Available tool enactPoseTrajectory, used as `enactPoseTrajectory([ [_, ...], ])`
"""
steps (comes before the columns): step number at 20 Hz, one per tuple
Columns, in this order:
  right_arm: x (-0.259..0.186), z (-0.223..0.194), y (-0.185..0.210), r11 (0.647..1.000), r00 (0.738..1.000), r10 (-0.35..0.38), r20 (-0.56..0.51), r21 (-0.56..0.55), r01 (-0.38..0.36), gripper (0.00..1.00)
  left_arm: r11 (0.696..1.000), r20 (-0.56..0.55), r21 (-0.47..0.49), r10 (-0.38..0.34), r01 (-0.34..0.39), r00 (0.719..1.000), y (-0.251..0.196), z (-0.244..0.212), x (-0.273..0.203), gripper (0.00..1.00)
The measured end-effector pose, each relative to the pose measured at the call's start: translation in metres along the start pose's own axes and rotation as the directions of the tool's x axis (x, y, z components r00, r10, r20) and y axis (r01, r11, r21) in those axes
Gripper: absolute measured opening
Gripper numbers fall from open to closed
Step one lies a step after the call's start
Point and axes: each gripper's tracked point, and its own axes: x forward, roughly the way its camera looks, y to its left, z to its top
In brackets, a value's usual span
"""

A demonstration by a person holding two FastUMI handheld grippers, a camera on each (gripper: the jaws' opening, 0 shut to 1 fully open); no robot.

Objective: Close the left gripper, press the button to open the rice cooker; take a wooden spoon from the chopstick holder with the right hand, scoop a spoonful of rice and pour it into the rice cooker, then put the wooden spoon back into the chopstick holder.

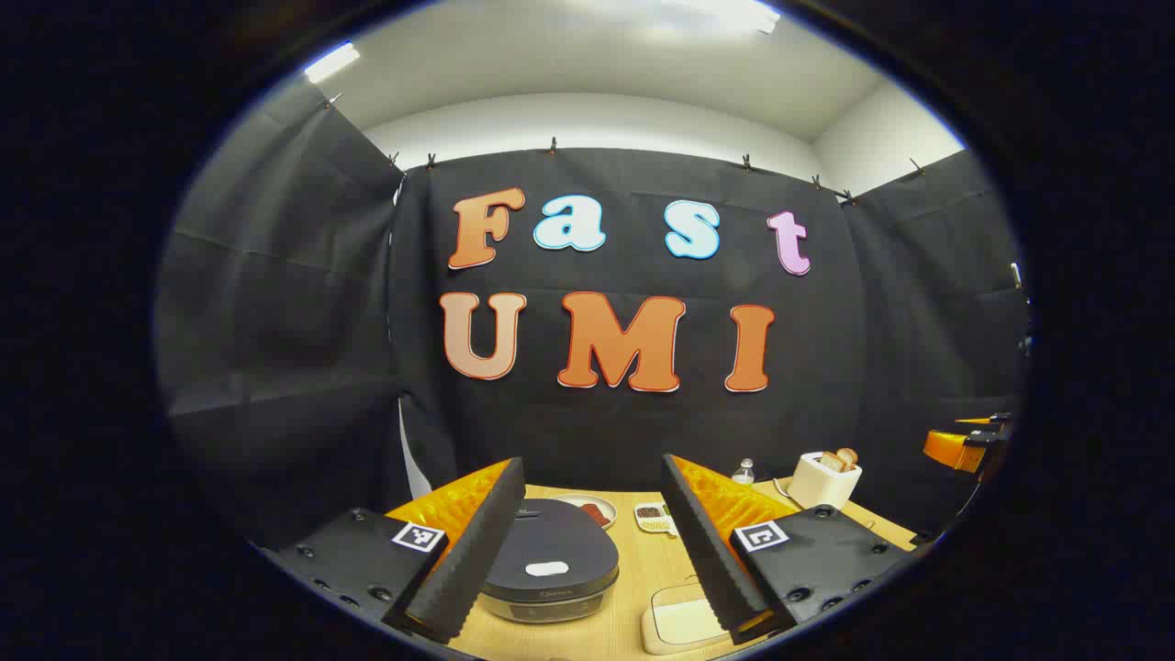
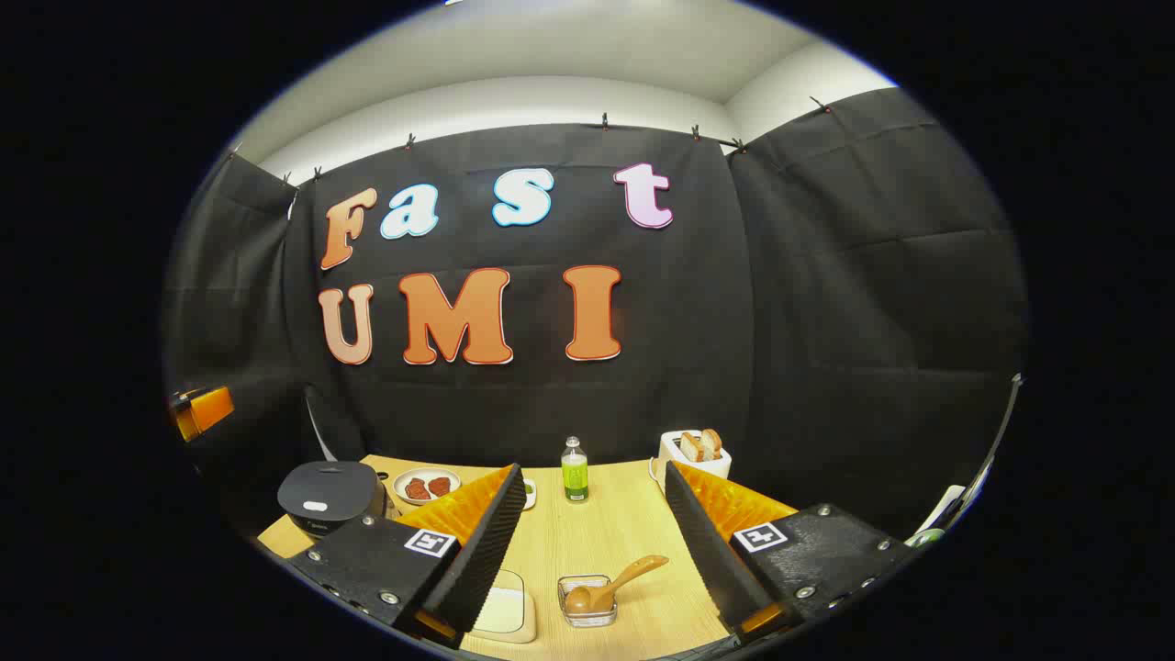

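right gripper view: curved wooden spoon [image 2: 610, 585]

The rice cooker [image 1: 549, 562] sat at the lower centre of the left gripper view, a low rounded dark appliance with a flat dark lid, shut, a small pale oval patch near the lid's front edge and a silvery band round its base. In the right gripper view it [image 2: 330, 496] stood at the lower left of the frame, on the worktop's [image 2: 606, 532] far left corner. The wooden spoon [image 2: 613, 584] lay tilted in a small clear square holder [image 2: 587, 601] at the lower centre of the right gripper view, bowl down inside it, handle slanting up to the right over the rim. Whether the holder held rice could not be told.
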Motion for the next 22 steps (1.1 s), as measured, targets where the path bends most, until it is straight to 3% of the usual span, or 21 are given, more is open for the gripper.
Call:
enactPoseTrajectory([
  [22, 0.009, 0.001, -0.017, 1.000, 1.000, 0.001, 0.007, -0.006, -0.001, 0.94, 1.000, -0.035, -0.007, 0.004, -0.004, 0.999, -0.009, -0.001, 0.009, 0.99],
])
